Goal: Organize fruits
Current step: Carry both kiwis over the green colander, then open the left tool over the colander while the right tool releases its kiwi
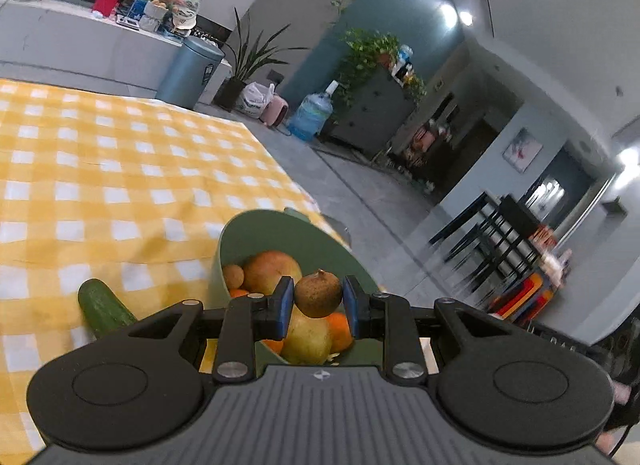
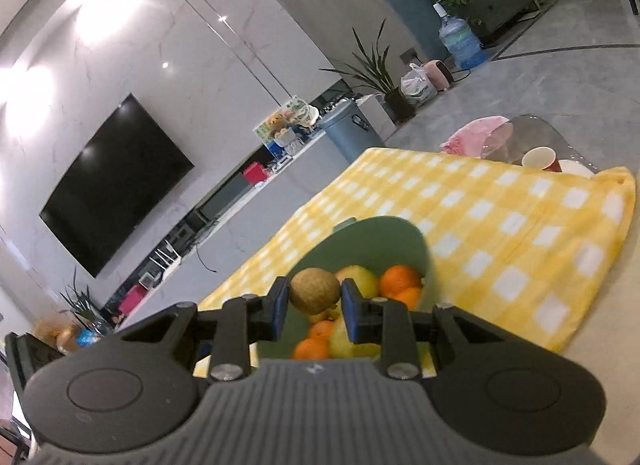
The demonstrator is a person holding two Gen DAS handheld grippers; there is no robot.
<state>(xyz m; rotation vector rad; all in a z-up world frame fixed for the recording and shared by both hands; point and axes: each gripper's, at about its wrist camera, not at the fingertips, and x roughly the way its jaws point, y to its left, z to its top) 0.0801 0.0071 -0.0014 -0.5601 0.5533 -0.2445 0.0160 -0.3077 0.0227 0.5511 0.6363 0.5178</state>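
A green bowl (image 1: 256, 225) stands on the yellow checked cloth (image 1: 120, 185), right under both grippers. It holds a big reddish-yellow fruit (image 1: 269, 269), a small brown fruit (image 1: 233, 276), a yellow fruit (image 1: 309, 339) and oranges (image 1: 340, 329). My left gripper (image 1: 318, 297) is shut on a round brown fruit (image 1: 319, 293) above the bowl. In the right wrist view, the right gripper (image 2: 314, 297) is shut on another round brown fruit (image 2: 315, 291) over the same bowl (image 2: 376, 233), with oranges (image 2: 400, 281) and a yellow fruit (image 2: 360, 279) below.
A cucumber (image 1: 105, 307) lies on the cloth just left of the bowl. A red paper cup (image 2: 540, 159), a white plate (image 2: 574, 169) and a pink cloth (image 2: 476, 137) sit past the cloth's far edge. The table edge runs close behind the bowl in the left wrist view.
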